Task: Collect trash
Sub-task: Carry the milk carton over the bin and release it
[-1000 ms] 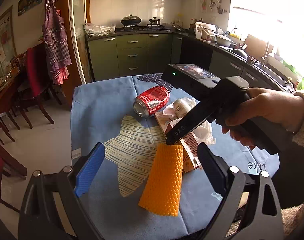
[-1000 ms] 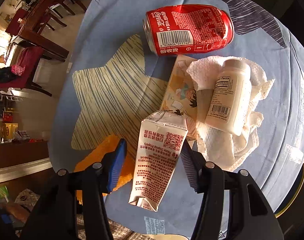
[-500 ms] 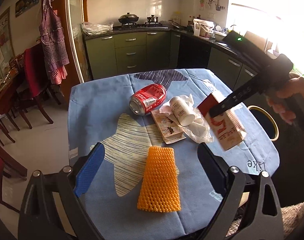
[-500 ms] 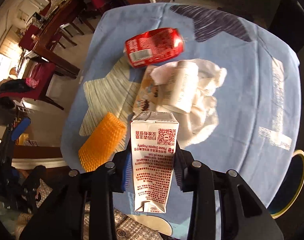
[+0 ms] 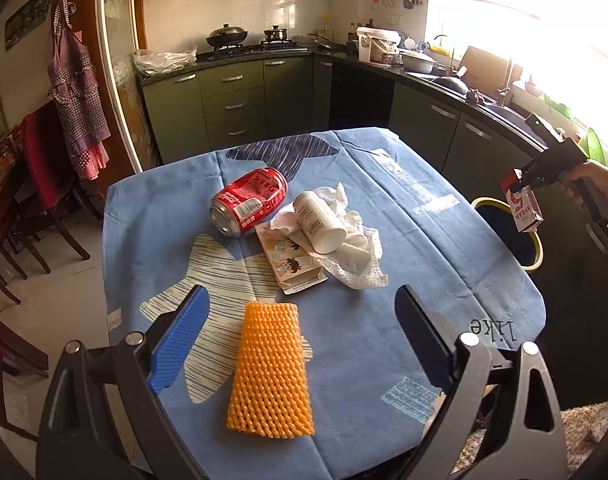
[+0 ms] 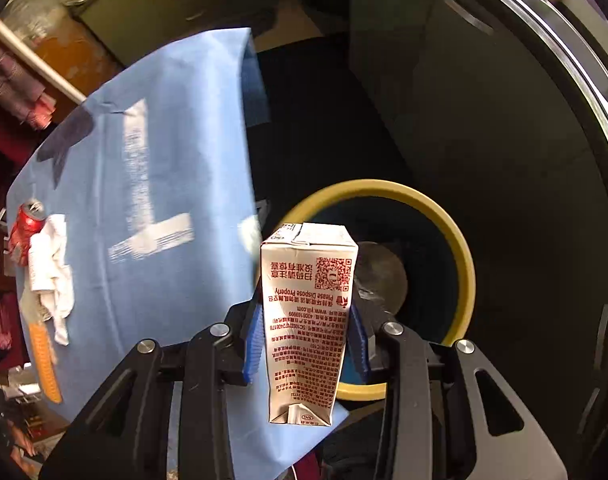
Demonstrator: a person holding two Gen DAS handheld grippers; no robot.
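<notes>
Two hand-held grippers worked a kitchen table draped in a blue cloth [image 5: 384, 208]. At lower centre of the right wrist view, the right gripper [image 6: 306, 334] clamped a white milk carton [image 6: 309, 320] printed in red, its blue pads [image 6: 253, 340] pressed against both sides; the jaws had just been closing, with the carton between them. The carton hung over the yellow-rimmed bin [image 6: 462, 248], which stood on the dark floor just beside the table's edge. In the left wrist view the same carton [image 5: 522, 210] appeared at far right, held above the bin [image 5: 534, 254] by the right gripper [image 5: 518, 188] in a person's hand [image 5: 592, 182]. The left gripper [image 5: 300, 336] filled the bottom of its own frame with its jaws spread wide and nothing between the pads, above an orange foam net [image 5: 270, 368] lying on the cloth. Toward the centre of that frame a red soda can [image 5: 248, 202] lay on its side, near a white bottle [image 5: 320, 222] resting on crumpled paper towel [image 5: 356, 248] and a flattened printed box [image 5: 292, 262]. Green cabinets [image 5: 232, 104] and a stove with pots [image 5: 228, 34] lined the upper part of the frame.
</notes>
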